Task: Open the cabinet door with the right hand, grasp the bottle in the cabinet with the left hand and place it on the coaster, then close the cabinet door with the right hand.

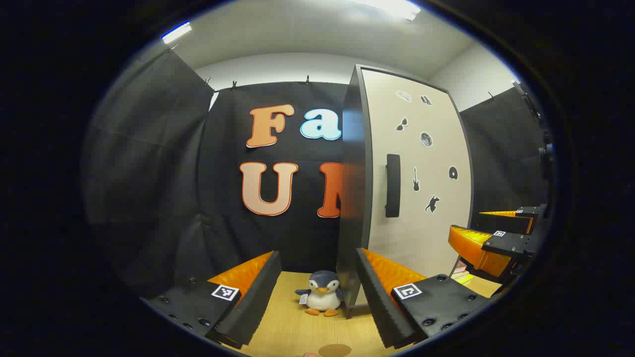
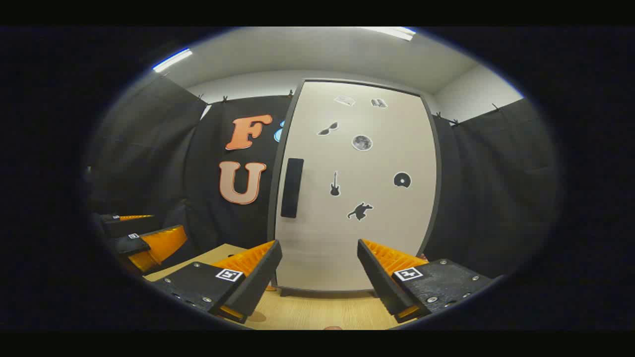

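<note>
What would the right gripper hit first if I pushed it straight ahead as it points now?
Most likely the closed cabinet door, on its lower panel; the open right gripper faces it squarely. The handle sits up and left of that line. Depth is hard to judge.

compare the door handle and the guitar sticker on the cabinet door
The door handle is a large, plain bar standing out near the door's left edge; the guitar sticker is a small flat guitar silhouette nearer the middle. Both are dark, upright and at about the same height on the pale cabinet door.
</note>
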The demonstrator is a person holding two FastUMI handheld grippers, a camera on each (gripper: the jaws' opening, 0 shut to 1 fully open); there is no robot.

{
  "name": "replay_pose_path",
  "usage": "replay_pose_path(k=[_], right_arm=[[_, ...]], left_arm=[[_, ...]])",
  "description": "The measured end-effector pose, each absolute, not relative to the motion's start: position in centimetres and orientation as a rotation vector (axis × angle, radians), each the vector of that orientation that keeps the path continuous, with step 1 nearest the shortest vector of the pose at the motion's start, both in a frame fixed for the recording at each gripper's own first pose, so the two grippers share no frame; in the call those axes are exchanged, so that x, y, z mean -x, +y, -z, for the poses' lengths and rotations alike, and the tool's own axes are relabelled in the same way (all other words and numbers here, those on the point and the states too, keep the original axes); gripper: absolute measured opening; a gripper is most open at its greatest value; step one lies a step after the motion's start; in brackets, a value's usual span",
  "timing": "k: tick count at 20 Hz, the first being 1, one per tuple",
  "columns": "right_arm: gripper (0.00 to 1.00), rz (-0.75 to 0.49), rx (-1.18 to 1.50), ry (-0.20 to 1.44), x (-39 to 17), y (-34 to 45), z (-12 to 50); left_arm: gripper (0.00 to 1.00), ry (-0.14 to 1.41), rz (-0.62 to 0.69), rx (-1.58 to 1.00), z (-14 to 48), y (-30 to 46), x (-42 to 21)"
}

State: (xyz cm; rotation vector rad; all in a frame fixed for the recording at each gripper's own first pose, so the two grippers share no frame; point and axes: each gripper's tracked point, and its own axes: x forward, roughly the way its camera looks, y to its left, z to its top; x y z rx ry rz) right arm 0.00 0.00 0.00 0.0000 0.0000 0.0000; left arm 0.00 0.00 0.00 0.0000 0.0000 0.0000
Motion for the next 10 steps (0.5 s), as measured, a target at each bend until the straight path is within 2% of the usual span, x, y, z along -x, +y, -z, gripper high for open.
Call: replay_pose_path(k=[3,10], right_arm=[[0.95,0.001,-0.018,0.002,-0.14,0.53,-0.07],[0.94,0.001,-0.001,0.022,-0.81,0.91,0.59]], left_arm=[[0.99,-0.010,0.000,-0.016,-0.35,0.40,-0.05],[0.97,-0.012,0.008,-0.039,0.01,0.39,-0.82]])
